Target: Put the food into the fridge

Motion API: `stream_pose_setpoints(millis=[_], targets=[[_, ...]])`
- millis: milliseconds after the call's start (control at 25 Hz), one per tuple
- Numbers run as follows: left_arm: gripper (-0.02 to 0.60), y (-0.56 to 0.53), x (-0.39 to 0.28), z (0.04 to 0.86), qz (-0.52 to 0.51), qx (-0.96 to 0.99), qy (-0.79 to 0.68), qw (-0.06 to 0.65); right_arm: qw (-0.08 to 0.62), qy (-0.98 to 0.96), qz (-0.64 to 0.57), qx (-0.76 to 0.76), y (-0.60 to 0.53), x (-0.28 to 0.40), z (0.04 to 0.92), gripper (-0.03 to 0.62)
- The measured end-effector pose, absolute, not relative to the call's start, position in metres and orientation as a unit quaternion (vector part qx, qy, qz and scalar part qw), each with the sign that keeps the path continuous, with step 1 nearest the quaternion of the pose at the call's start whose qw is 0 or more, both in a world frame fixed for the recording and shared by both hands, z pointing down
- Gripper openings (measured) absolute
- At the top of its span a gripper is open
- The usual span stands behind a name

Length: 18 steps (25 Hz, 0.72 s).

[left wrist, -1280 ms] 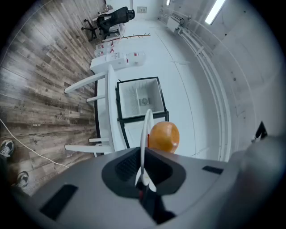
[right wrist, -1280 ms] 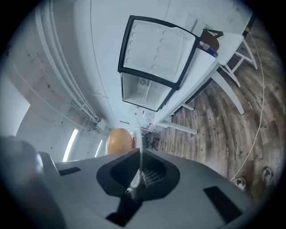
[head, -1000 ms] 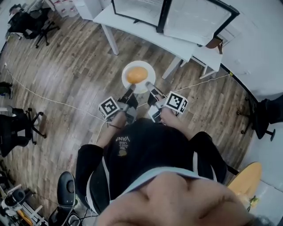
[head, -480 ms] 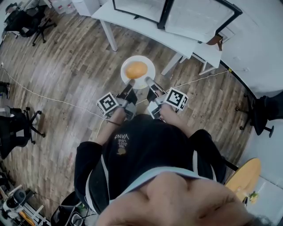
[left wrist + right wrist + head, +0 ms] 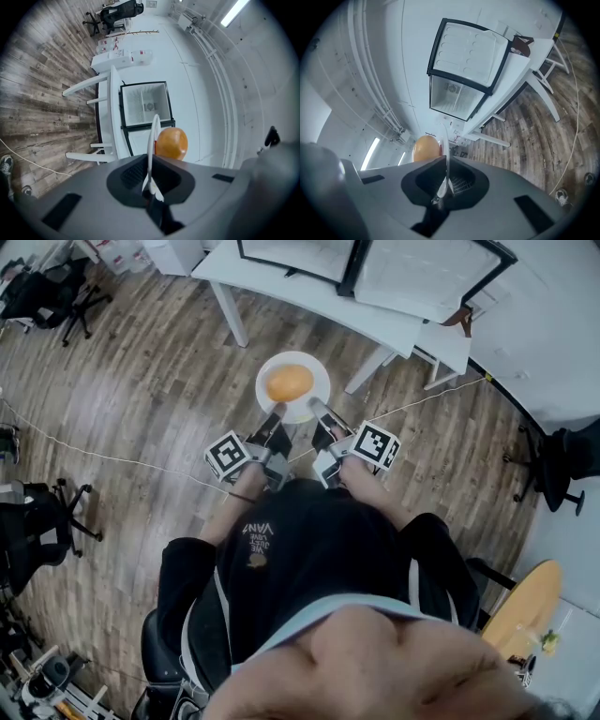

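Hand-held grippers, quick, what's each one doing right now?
Left hand-held gripper: closed on the plate, at its rim.
Right hand-held gripper: closed on the same plate's rim.

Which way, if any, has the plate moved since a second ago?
Cannot tell: the plate keeps almost the same gap to the white table leg; the whole view shifted, so any drift towards it is too slight to judge.

White plate (image 5: 321, 382), orange food (image 5: 290, 382), black-and-white square-marked cubes (image 5: 228, 456), brown wood-grain floor (image 5: 141, 381), white table (image 5: 281, 292), black-framed white fridge (image 5: 145, 101).
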<state>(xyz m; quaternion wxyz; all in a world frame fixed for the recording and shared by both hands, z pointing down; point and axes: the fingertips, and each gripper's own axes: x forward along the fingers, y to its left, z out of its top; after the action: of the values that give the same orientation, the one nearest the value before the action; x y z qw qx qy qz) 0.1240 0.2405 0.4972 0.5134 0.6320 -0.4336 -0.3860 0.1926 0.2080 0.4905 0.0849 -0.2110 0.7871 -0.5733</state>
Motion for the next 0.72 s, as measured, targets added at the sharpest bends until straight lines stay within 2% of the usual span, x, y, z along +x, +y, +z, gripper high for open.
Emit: stream_pose_setpoints(millis=[720], targets=[[0.029, 0.215, 0.106, 0.497, -0.394, 0.625, -0.418, 0.529, 0.068, 0.783, -0.573, -0.233, 0.184, 0.179, 0.494, 0.021]])
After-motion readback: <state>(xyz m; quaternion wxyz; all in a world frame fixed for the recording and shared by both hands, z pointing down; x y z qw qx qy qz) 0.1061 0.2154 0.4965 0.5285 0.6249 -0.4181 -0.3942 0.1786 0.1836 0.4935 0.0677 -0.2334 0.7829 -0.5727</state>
